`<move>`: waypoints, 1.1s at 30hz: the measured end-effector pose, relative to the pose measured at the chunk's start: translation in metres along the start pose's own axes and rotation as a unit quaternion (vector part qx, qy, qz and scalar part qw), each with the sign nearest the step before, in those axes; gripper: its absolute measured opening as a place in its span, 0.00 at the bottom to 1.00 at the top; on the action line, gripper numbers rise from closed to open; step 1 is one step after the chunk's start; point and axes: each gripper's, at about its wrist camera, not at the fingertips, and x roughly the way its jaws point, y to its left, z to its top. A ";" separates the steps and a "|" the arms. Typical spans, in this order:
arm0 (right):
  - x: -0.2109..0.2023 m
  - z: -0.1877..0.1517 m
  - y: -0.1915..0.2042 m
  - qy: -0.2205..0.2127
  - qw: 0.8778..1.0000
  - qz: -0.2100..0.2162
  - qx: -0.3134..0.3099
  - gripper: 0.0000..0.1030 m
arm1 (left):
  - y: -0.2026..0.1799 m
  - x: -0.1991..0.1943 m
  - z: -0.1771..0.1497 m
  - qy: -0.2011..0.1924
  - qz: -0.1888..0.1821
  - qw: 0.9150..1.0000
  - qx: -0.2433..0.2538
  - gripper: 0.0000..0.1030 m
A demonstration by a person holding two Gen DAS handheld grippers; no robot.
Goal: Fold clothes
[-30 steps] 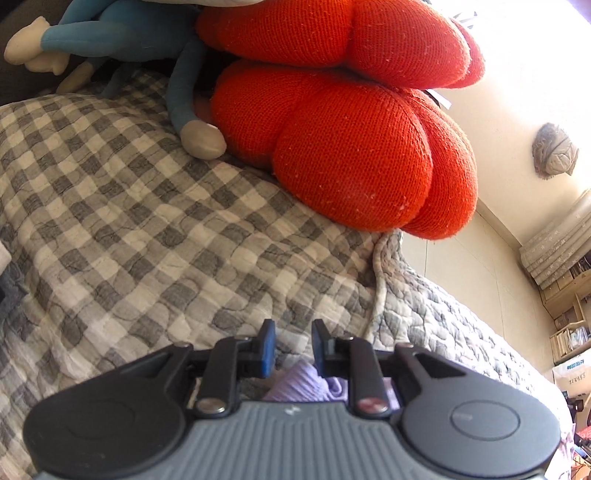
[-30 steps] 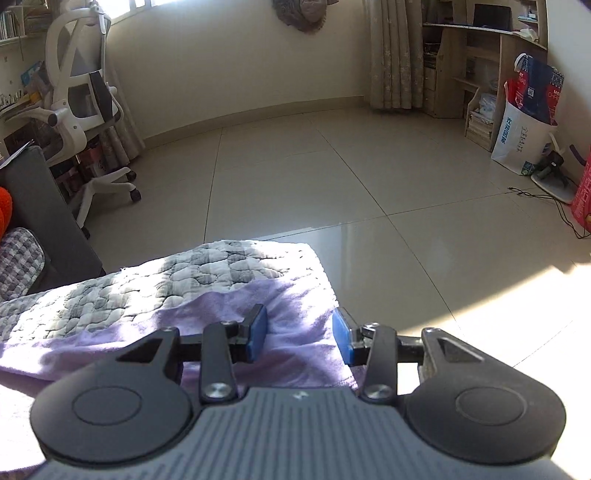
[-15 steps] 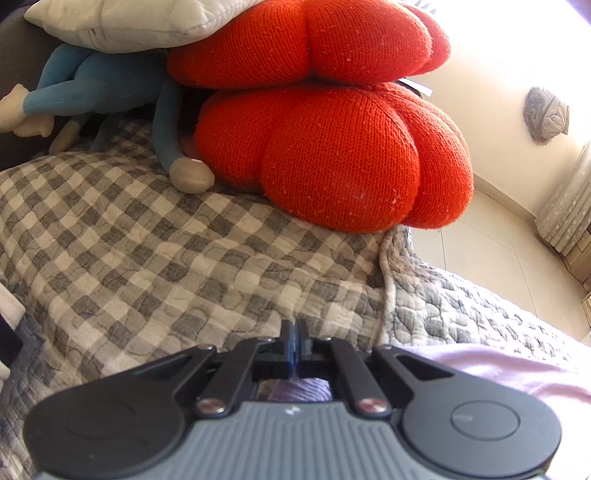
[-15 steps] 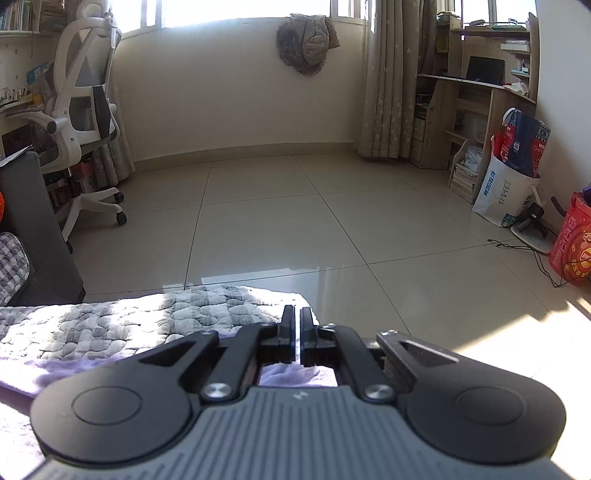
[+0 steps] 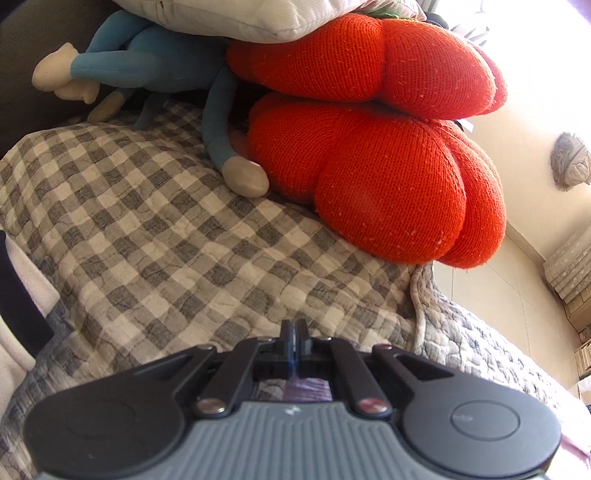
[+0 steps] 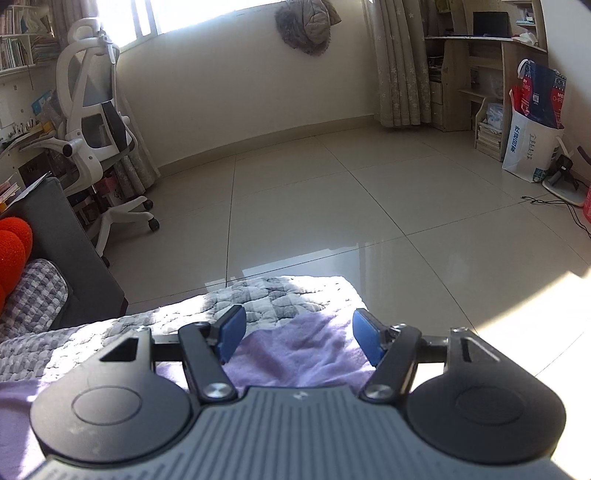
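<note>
A lilac garment [image 6: 295, 358] lies spread on a grey quilted cover [image 6: 266, 299] at the corner of a sofa. My right gripper [image 6: 298, 334] hovers just over the garment's edge, open, with its blue pads [image 6: 231, 332] wide apart and nothing between them. In the left wrist view my left gripper [image 5: 294, 332] is shut, its tips pressed together above the checked quilt [image 5: 184, 240]. A strip of the lilac garment [image 5: 308, 389] shows under the fingers and appears pinched between them. Most of the garment is hidden behind the gripper bodies.
Two orange knitted cushions [image 5: 388, 184], a blue plush toy [image 5: 147, 66] and a white pillow [image 5: 240, 14] pile up at the quilt's far end. A tiled floor [image 6: 332, 203] spreads beyond the sofa, with a white office chair [image 6: 96, 122] left and a shopping bag [image 6: 532, 129] right.
My right gripper, shut half a second ago, has opened and let the lilac garment go. The left gripper stays shut and has shifted a little over the quilt.
</note>
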 end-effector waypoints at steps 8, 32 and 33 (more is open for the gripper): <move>0.003 -0.008 0.010 -0.010 0.999 -0.028 -0.042 0.03 | 0.001 -0.004 0.002 -0.017 0.035 0.999 -0.004 0.00; -0.046 0.019 0.026 -0.050 0.994 -0.095 -0.025 0.14 | -0.001 -0.046 0.018 -0.058 0.037 0.997 -0.042 0.24; -0.056 0.020 0.032 -0.054 0.994 -0.088 -0.037 0.16 | -0.003 -0.059 0.021 -0.063 0.033 0.997 -0.038 0.26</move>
